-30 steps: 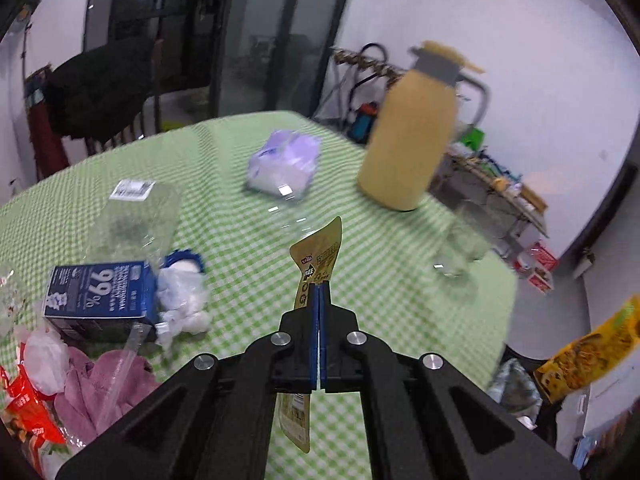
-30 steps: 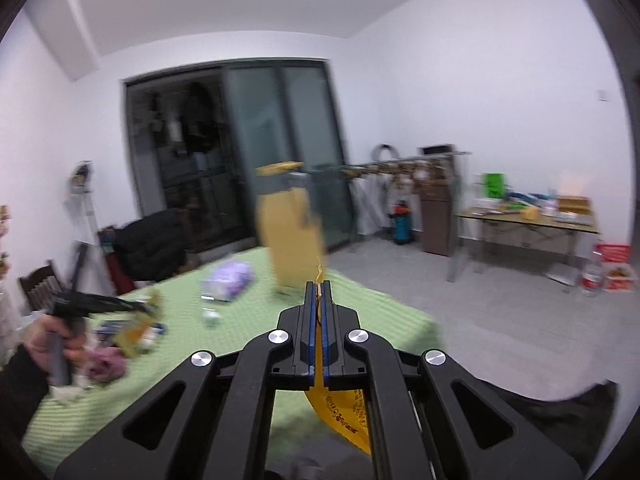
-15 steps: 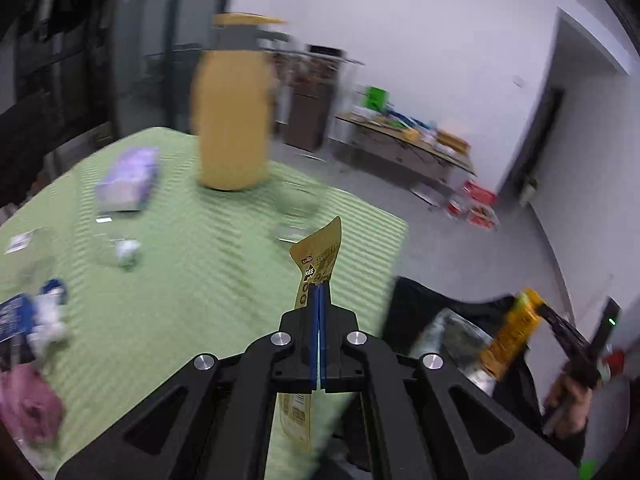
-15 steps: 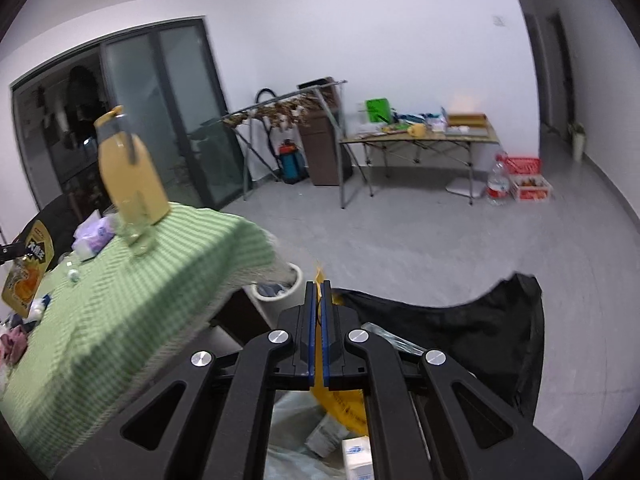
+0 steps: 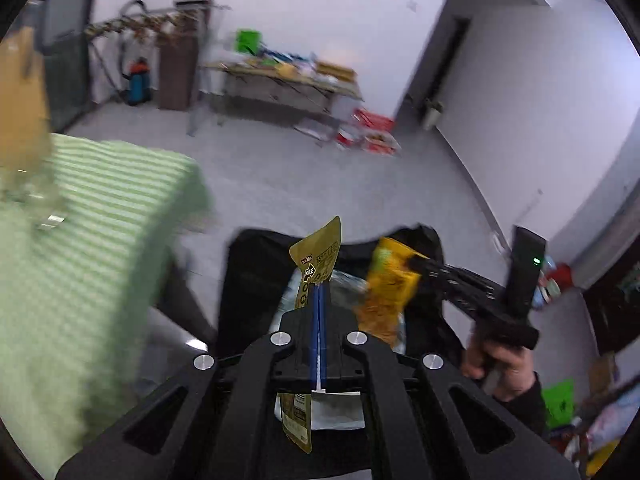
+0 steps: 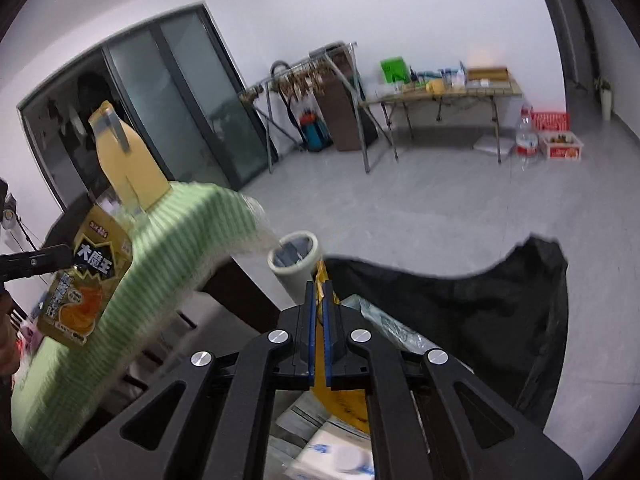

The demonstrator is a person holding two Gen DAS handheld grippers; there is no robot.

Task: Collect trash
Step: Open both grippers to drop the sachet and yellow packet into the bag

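Observation:
My left gripper (image 5: 319, 288) is shut on a gold snack packet (image 5: 318, 248), which stands above the mouth of a black trash bag (image 5: 248, 264). In the right wrist view the same gold packet (image 6: 86, 276) hangs from the left gripper (image 6: 68, 254) at the left edge, beside the table. My right gripper (image 6: 318, 284) points into the black trash bag (image 6: 480, 312) with a yellow wrapper (image 6: 340, 400) between its pads. Its jaws are opening, and the wrapper still sits in them. From the left wrist view, the right gripper (image 5: 416, 266) carries that yellow wrapper (image 5: 386, 296) over the bag.
The table with a green checked cloth (image 6: 180, 240) stands left of the bag, a yellow jug (image 6: 128, 160) near its edge. A white cylinder (image 6: 296, 260) sits between table and bag. Plastic and paper trash (image 6: 332, 452) lies in the bag. A hand (image 5: 500, 364) holds the right gripper.
Both grippers have swung away from the table and down over the black bag, each with its packet. The right gripper's pads have parted slightly around the yellow wrapper.

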